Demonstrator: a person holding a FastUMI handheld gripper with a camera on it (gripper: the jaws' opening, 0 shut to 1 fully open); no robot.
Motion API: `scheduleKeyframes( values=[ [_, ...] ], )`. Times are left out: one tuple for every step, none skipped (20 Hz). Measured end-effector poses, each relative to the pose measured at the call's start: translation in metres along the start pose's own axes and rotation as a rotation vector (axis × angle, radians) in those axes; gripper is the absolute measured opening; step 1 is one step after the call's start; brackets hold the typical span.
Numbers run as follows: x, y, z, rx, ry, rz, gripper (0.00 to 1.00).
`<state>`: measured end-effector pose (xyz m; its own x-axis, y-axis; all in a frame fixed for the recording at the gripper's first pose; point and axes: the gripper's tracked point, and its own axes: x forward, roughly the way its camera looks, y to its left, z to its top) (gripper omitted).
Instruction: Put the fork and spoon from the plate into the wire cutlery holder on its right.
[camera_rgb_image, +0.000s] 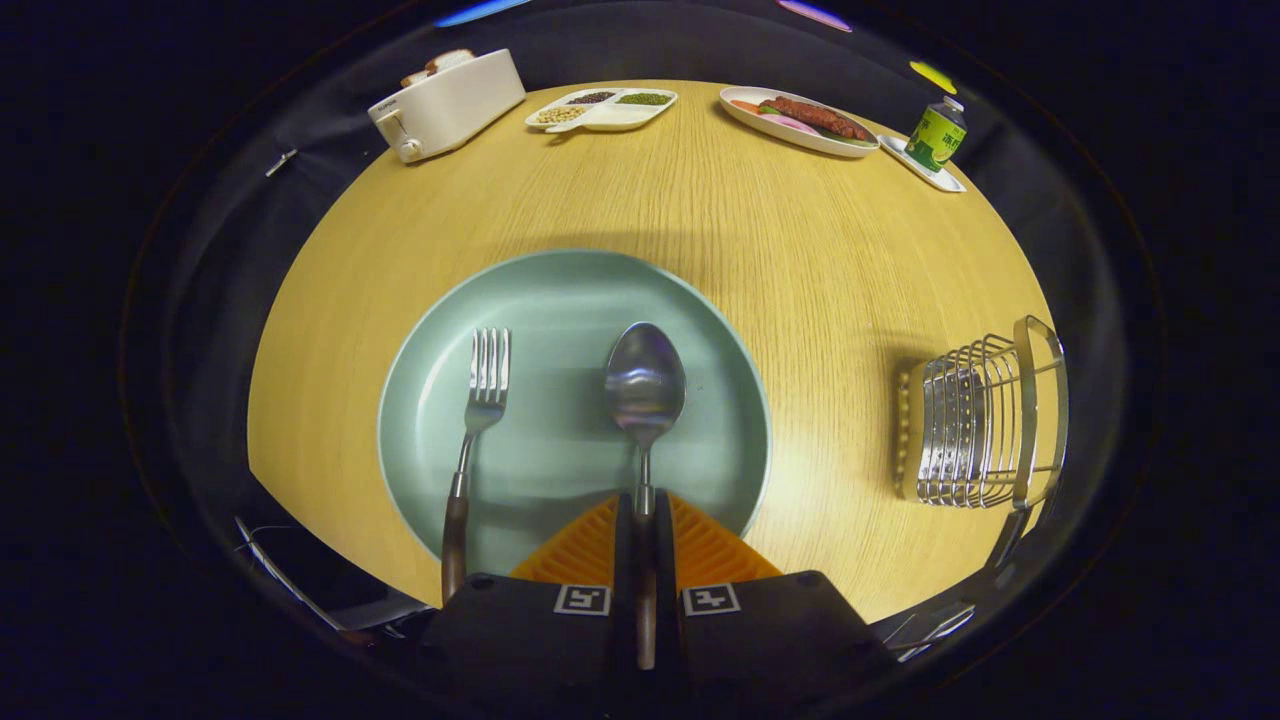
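Observation:
A pale green plate (560, 300) lies on the wooden table just ahead of my fingers. On it a fork (478, 420) with a dark handle rests to the left, tines pointing away. A steel spoon (645, 385) lies beside it, bowl away from me, and its dark handle runs back between my two fingers. My gripper (645, 560) is shut on that spoon handle, both fingers pressing its sides. The wire cutlery holder (985, 420) stands on the table to the plate's right, apart from it.
At the table's far edge stand a white toaster (447, 102) with bread, a divided dish of beans (602, 108), an oval plate of food (797, 120) and a green bottle (937, 133) on a small tray. Bare wood lies between plate and holder.

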<state>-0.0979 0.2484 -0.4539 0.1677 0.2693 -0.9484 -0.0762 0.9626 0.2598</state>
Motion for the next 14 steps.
scheduleKeyframes(
  values=[
    [-0.003, 0.001, 0.004, 0.007, -0.013, 0.014, 0.12],
    [-0.007, 0.001, 0.008, 0.012, -0.025, 0.027, 0.12],
    [-0.014, 0.001, 0.011, 0.014, -0.038, 0.041, 0.12],
    [-0.020, -0.001, 0.016, 0.013, -0.053, 0.050, 0.11],
    [-0.024, -0.003, 0.018, 0.005, -0.061, 0.053, 0.11],
    [-0.026, -0.005, 0.018, -0.007, -0.062, 0.053, 0.11],
    [-0.026, -0.007, 0.014, -0.014, -0.053, 0.056, 0.11],
    [-0.026, -0.008, 0.014, -0.013, -0.052, 0.059, 0.10],
    [-0.025, -0.009, 0.013, -0.008, -0.047, 0.061, 0.09],
    [-0.026, -0.010, 0.013, -0.002, -0.046, 0.066, 0.09],
    [-0.027, -0.010, 0.014, -0.003, -0.049, 0.068, 0.09],
    [-0.027, -0.011, 0.015, -0.010, -0.051, 0.068, 0.09],
    [-0.028, -0.011, 0.015, -0.019, -0.055, 0.070, 0.09],
    [-0.029, -0.011, 0.016, -0.022, -0.059, 0.071, 0.09]
  ],
)
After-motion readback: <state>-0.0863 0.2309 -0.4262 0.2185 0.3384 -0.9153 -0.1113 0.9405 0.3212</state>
